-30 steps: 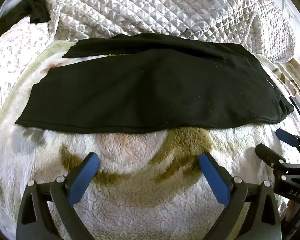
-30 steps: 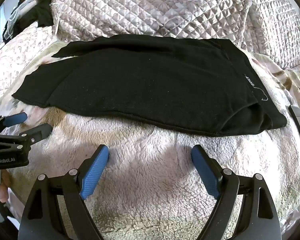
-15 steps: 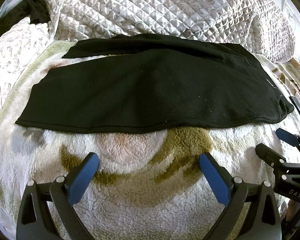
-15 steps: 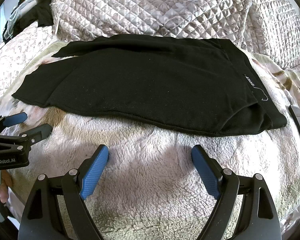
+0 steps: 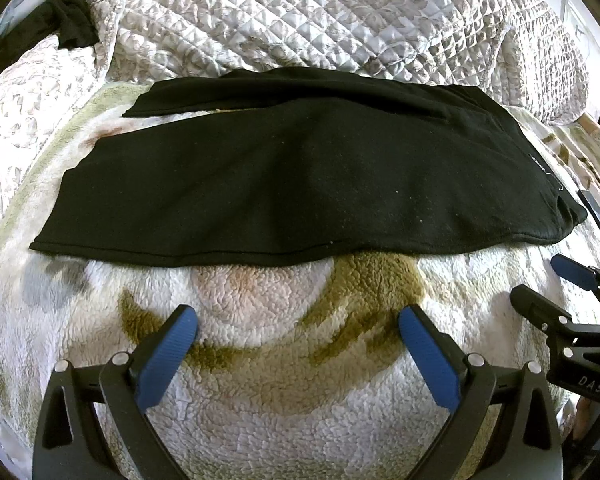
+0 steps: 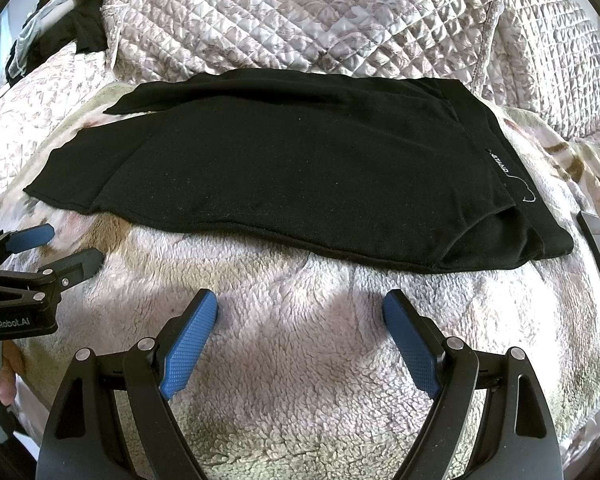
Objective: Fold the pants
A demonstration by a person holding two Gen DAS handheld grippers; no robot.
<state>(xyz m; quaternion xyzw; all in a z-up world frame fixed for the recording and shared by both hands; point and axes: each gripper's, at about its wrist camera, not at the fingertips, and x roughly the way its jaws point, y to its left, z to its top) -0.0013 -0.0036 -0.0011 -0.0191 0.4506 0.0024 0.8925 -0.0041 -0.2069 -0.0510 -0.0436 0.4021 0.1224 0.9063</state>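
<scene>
1. The black pants lie flat across a fleece blanket on the bed, waistband at 3 o'clock, leg hems at 9 o'clock, one leg laid largely over the other with the lower leg peeking out at 11 o'clock.
2. The left claw hovers released at 6 o'clock, fingers spread and empty, just short of the pants' near edge.
3. The right claw is likewise released and empty, facing the waistband end near the small white label.
4. Judging by this stance, each claw fronts its own end so both can pinch the near edge for the next fold.
5. A quilted bedspread is bunched at 12 o'clock, leaving limited room beyond the pants.
</scene>
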